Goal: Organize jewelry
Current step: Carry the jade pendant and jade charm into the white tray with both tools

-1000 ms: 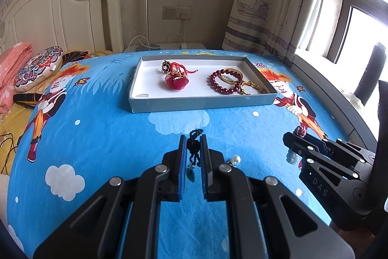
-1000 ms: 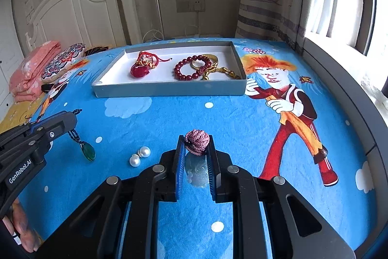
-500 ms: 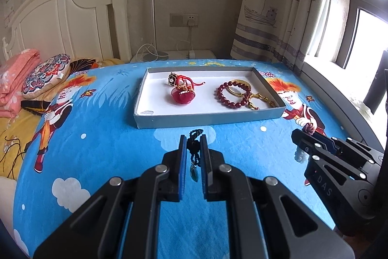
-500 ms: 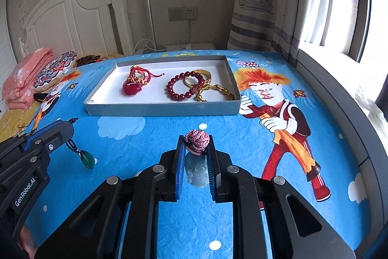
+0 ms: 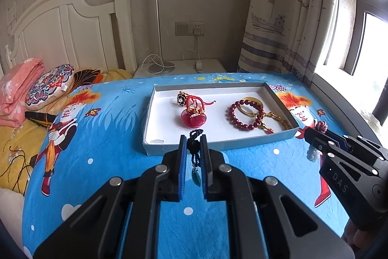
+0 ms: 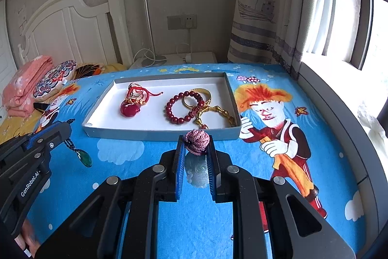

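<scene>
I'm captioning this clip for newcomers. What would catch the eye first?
Both grippers hold pendants above the blue cartoon blanket: the left gripper a green pendant on black cord, the right gripper a pale jade pendant. Ahead lies the tray with a red bead bracelet.

The tray [image 6: 116, 131] lies on the bedspread [image 6: 254, 186], bead bracelet [image 6: 179, 111] inside, right of the corded charm [image 6: 132, 103]

Both rigs are looking pretty much identical: the left hand-held gripper [image 5: 193, 145] and right hand-held gripper [image 6: 195, 146] are sporting chunky matte black bodies with triangular cutouts, silver round screws at the pivots and blue pads lining the fingers. White "GenRobot.AI" lettering is showing on the left one, "DAS" on the right. A bit of skin is peeking out at the bottom corners.
</scene>
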Demonstrator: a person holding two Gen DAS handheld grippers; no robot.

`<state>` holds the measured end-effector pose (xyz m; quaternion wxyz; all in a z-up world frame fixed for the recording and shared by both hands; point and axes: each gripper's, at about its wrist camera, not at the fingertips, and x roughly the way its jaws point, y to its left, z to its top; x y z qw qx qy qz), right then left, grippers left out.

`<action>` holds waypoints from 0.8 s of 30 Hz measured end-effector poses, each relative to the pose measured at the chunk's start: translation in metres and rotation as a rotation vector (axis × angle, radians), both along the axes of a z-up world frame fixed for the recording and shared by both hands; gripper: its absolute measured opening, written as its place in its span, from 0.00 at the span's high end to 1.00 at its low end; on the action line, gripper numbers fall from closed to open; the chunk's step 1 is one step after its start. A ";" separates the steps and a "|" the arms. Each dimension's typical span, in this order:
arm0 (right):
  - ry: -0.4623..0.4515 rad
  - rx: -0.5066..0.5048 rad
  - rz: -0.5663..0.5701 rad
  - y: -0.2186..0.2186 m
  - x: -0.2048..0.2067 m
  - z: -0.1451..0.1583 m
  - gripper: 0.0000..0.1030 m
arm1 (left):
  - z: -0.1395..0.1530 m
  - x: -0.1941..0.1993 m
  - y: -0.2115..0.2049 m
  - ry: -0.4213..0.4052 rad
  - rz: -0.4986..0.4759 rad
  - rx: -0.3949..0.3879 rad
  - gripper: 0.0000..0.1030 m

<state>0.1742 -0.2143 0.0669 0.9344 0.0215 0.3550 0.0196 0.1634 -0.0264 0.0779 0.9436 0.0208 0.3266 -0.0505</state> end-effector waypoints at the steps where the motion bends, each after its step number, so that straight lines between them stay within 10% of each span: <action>1: -0.003 0.000 -0.001 0.000 0.003 0.001 0.83 | 0.001 0.004 0.000 -0.002 0.000 0.002 0.90; 24: -0.052 -0.031 -0.020 -0.001 0.080 0.010 0.83 | 0.000 0.099 -0.019 -0.013 -0.014 0.022 0.90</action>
